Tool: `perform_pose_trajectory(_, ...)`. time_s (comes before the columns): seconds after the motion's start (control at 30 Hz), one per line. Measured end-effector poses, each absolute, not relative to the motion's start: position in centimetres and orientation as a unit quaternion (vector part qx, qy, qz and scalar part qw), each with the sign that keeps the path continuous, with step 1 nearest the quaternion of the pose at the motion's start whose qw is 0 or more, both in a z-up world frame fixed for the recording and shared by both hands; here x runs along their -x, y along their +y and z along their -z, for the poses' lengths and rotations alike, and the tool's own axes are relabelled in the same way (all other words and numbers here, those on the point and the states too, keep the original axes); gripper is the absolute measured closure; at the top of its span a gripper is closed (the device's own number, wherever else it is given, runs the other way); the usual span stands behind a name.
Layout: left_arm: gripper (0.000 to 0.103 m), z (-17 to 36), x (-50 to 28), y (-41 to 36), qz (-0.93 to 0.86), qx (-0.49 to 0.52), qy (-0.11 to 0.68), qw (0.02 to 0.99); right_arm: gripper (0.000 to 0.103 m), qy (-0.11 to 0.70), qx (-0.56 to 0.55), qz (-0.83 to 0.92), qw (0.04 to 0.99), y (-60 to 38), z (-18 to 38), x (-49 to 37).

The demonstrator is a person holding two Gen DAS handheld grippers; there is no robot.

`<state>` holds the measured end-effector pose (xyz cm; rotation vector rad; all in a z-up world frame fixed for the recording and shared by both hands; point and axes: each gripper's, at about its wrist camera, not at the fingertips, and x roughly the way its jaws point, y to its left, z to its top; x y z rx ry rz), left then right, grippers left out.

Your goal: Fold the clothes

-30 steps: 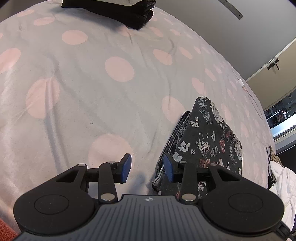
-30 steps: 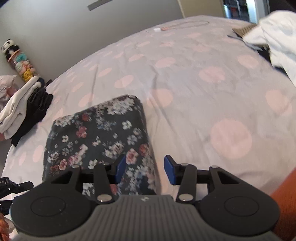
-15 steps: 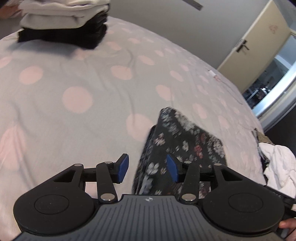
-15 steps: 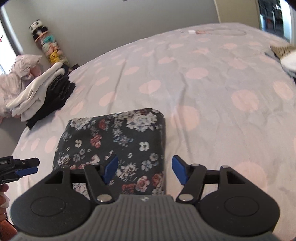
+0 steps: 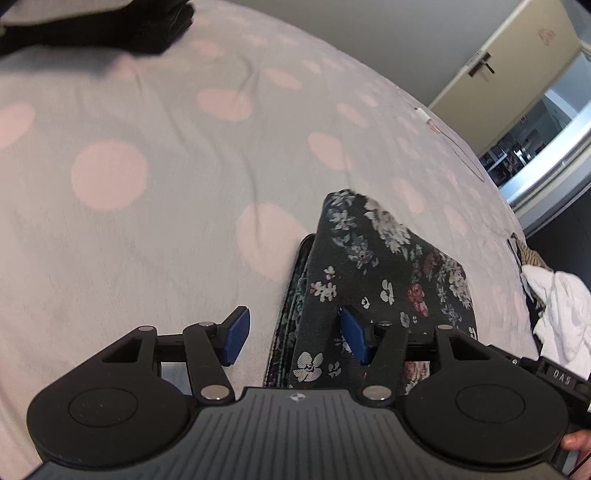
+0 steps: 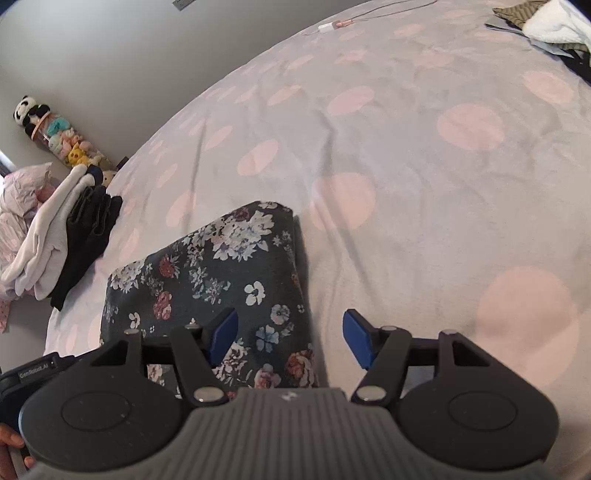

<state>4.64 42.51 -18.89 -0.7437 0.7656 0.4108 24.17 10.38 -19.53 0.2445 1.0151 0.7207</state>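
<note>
A folded dark floral garment (image 5: 384, 266) lies on the grey bedspread with pink dots (image 5: 147, 206). My left gripper (image 5: 291, 334) is open, its jaws standing either side of the garment's left folded edge, low over it. The garment also shows in the right wrist view (image 6: 221, 273). My right gripper (image 6: 290, 334) is open over the garment's right edge, one finger above the cloth and one above the bedspread (image 6: 424, 192). Neither gripper holds anything.
A stack of folded white and black clothes (image 6: 66, 236) sits at the bed's left edge, also seen in the left wrist view (image 5: 96, 26). A pile of unfolded white and striped laundry (image 5: 554, 302) lies at the right. A charging cable (image 6: 332, 26) lies far back.
Both grippers have opened wider and come down closer onto the two sides of the floral garment. The garment has stayed in place.
</note>
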Motion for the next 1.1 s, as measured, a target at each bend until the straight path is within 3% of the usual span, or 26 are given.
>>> perform_pose_trajectory(0.4, 0.034, 21.0, -6.4, 43.4, -0.140, 0.350, 0.368, 0.850, 0.035, 0.465, -0.076, -0.346, 0.811, 13.2, 21.1, -24.6)
perform_pose_trajectory(0.87, 0.046, 21.0, -7.3, 44.0, -0.111, 0.365, 0.375, 0.845, 0.034, 0.458, -0.075, -0.385, 0.798, 14.4, 21.5, -24.5)
perform_pose_trajectory(0.97, 0.048, 21.0, -7.3, 44.0, -0.110, 0.367, 0.375, 0.844, 0.038, 0.456, -0.075, -0.390, 0.797, 14.5, 21.4, -24.4)
perform_pose_trajectory(1.1, 0.051, 20.9, -7.2, 44.1, -0.109, 0.370, 0.375, 0.843, 0.053, 0.454, -0.085, -0.383, 0.800, 14.0, 21.3, -24.5)
